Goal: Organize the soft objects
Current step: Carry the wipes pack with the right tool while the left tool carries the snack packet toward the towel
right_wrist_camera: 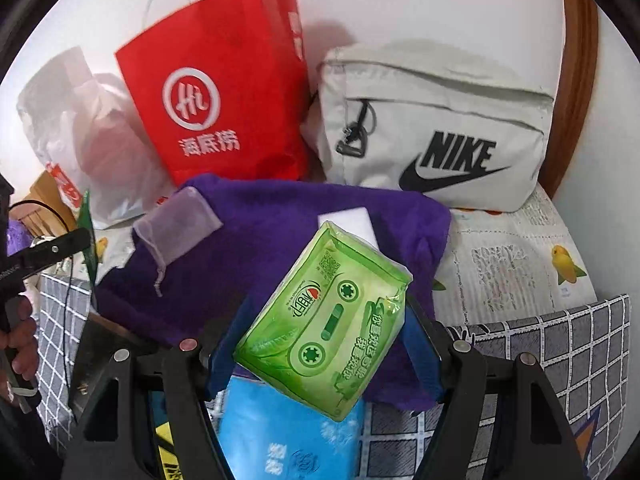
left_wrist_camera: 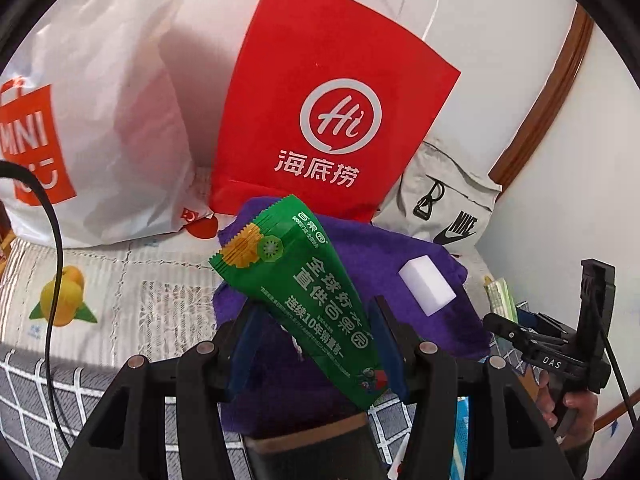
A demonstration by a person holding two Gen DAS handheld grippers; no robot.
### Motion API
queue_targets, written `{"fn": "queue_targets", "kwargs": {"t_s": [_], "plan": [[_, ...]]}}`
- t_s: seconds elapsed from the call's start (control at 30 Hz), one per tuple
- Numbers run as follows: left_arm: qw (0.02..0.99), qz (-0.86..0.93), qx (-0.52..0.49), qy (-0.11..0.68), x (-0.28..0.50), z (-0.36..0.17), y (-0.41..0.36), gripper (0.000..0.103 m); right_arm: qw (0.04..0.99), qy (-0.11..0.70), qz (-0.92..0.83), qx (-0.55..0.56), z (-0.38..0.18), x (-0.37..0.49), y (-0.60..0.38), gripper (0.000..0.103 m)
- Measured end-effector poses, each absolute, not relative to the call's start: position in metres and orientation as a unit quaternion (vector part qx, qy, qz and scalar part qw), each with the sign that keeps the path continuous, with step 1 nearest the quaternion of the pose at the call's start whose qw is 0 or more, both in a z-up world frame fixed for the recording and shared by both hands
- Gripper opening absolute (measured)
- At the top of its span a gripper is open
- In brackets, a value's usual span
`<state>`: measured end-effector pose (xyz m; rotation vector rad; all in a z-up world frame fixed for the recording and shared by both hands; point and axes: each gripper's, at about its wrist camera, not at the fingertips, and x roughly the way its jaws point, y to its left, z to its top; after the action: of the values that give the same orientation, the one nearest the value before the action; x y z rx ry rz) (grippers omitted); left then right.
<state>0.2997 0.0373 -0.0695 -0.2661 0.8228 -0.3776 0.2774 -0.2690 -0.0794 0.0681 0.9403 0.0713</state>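
Tissue pack (right_wrist_camera: 328, 320), one, green, sits clamped in the right gripper (right_wrist_camera: 324, 344) above the purple towel (right_wrist_camera: 280, 224). One green sachet (left_wrist_camera: 304, 292) is pinched by the left gripper (left_wrist_camera: 316, 336) over the same towel. Behind the towel: one red bag (left_wrist_camera: 320, 92), one Nike pouch (right_wrist_camera: 436, 120).

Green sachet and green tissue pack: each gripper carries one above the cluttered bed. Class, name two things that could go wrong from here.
1. The left gripper pinches the green sachet only at its lower part; the long slippery wrapper could swivel or slide out.
2. The right gripper holds the green tissue pack skewed, so it might twist free and land on the white sponge or purple towel instead of a bag.
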Motion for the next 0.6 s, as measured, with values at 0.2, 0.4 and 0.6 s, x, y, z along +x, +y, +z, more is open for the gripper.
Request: {"fn": "queue_targets", "kwargs": {"t_s": [0.2, 0.4, 0.6], "plan": [[0.888, -0.188, -0.126, 0.401, 0.31, -0.074, 0.032, 0.052, 0.879, 0.474, 0.026, 0.031, -0.097, 0.29, -0.274, 0.072], [0.883, -0.195, -0.129, 0.408, 0.317, -0.078, 0.031, 0.052, 0.873, 0.486, 0.03, 0.012, -0.106, 0.301, -0.269, 0.072], [0.882, -0.189, -0.124, 0.414, 0.321, -0.081, 0.032, 0.052, 0.867, 0.497, 0.032, 0.006, -0.114, 0.312, -0.268, 0.072]]}}
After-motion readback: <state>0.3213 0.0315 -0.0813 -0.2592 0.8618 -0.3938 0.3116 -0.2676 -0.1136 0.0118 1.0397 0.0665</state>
